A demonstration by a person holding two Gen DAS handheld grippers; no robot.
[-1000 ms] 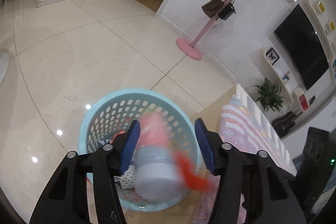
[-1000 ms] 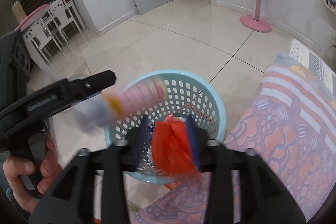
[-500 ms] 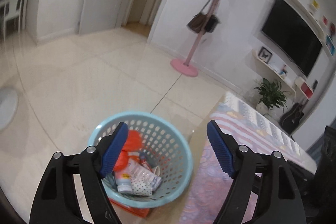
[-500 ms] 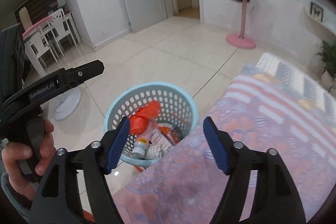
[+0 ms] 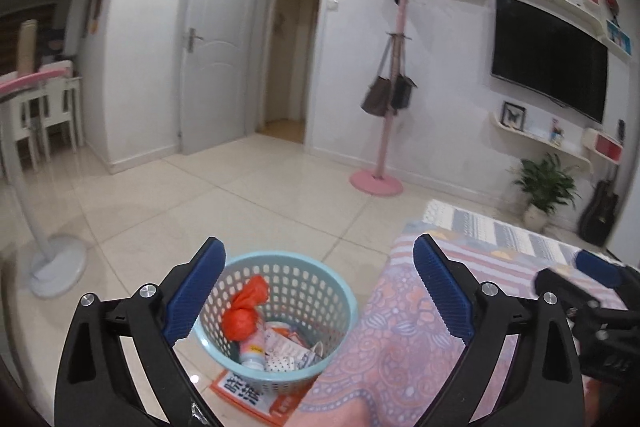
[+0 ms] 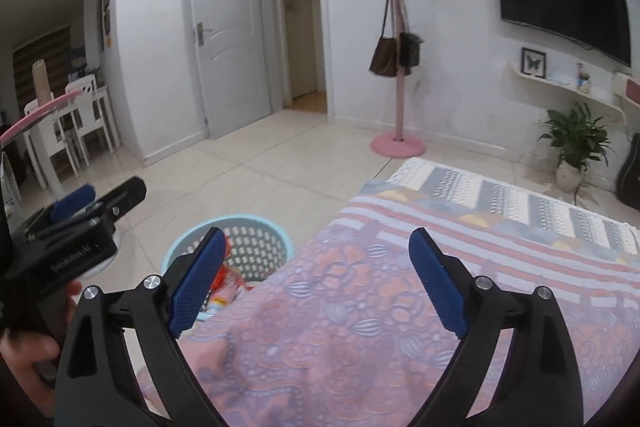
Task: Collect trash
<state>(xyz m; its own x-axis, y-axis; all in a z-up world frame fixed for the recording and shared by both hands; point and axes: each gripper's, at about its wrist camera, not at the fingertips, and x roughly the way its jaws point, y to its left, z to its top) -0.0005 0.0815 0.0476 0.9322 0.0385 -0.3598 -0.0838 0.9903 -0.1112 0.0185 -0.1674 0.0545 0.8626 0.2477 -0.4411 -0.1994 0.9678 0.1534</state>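
Note:
A light blue perforated basket [image 5: 320,291] stands on the floor beside the table. It holds an orange plastic bag [image 5: 244,311], a small white bottle [image 5: 253,349] and crumpled wrappers [image 5: 294,351]. My left gripper [image 5: 318,291] is open and empty, held high above the basket. My right gripper [image 6: 316,283] is open and empty above the patterned tablecloth [image 6: 400,307]. The basket also shows in the right wrist view [image 6: 260,227], partly hidden by the left finger.
An orange booklet [image 5: 256,395] lies under the basket. A white fan stand [image 5: 56,267] is on the floor at left. A pink coat rack [image 5: 378,183] with bags stands by the wall. A potted plant [image 5: 544,187] and guitar are at right.
Both grippers let go of the bottle and the orange bag, which dropped into the basket. Both grippers opened wide, rose and pulled back from the basket.

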